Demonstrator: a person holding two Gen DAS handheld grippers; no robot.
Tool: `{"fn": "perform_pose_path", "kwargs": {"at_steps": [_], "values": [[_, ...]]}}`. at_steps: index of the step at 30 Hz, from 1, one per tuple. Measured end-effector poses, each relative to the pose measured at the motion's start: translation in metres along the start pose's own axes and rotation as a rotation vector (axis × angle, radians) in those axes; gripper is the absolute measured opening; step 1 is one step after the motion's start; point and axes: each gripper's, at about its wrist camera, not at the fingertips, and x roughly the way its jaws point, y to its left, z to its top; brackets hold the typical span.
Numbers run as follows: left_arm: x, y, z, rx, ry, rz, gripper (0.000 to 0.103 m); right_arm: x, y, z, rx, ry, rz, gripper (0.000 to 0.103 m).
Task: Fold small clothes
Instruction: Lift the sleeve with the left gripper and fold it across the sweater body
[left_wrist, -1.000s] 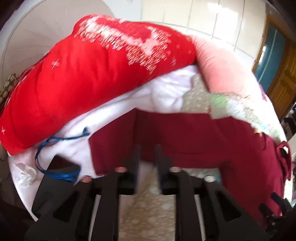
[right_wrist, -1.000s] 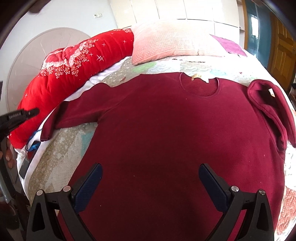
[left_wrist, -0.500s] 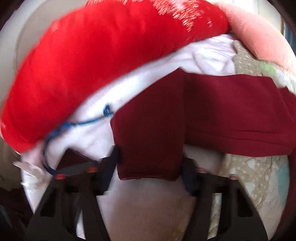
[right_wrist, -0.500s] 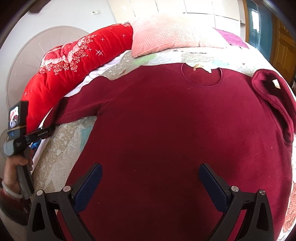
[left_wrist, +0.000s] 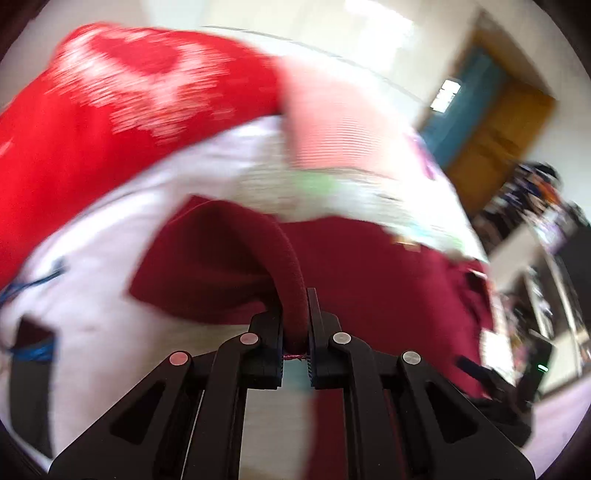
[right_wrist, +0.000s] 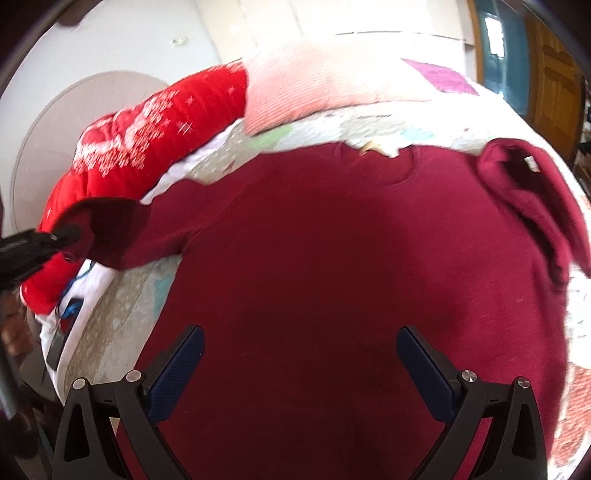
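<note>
Left gripper (left_wrist: 295, 325) clamped on the maroon sweater's cuff (left_wrist: 291, 280), sleeve raised ahead, right gripper (right_wrist: 299, 354) spread apart above the sweater (right_wrist: 332, 277)

Matte-black left gripper (left_wrist: 295, 325) linkages carry round silver rivets, while the right gripper (right_wrist: 300, 360) shows dark-blue textured pads (right_wrist: 177, 373) on black arms.
</note>
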Motion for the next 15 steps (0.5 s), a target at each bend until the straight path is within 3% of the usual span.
{"fn": "perform_pose_path", "kwargs": {"at_steps": [5,12,14,15], "values": [[0.040,-0.071,0.002,0.099,0.069,-0.107,0.008,-0.016,-0.032,0.010,0.074,-0.047,-0.037,0.103],[0.145,-0.130,-0.020,0.129,0.249,-0.209,0.010,-0.024,-0.073,0.011,0.142,-0.059,-0.092,0.103],[0.157,-0.136,-0.027,0.128,0.291,-0.202,0.032,-0.024,-0.084,0.010,0.155,-0.045,-0.115,0.103],[0.157,-0.136,-0.031,0.126,0.301,-0.205,0.037,-0.024,-0.090,0.009,0.158,-0.039,-0.125,0.103]]}}
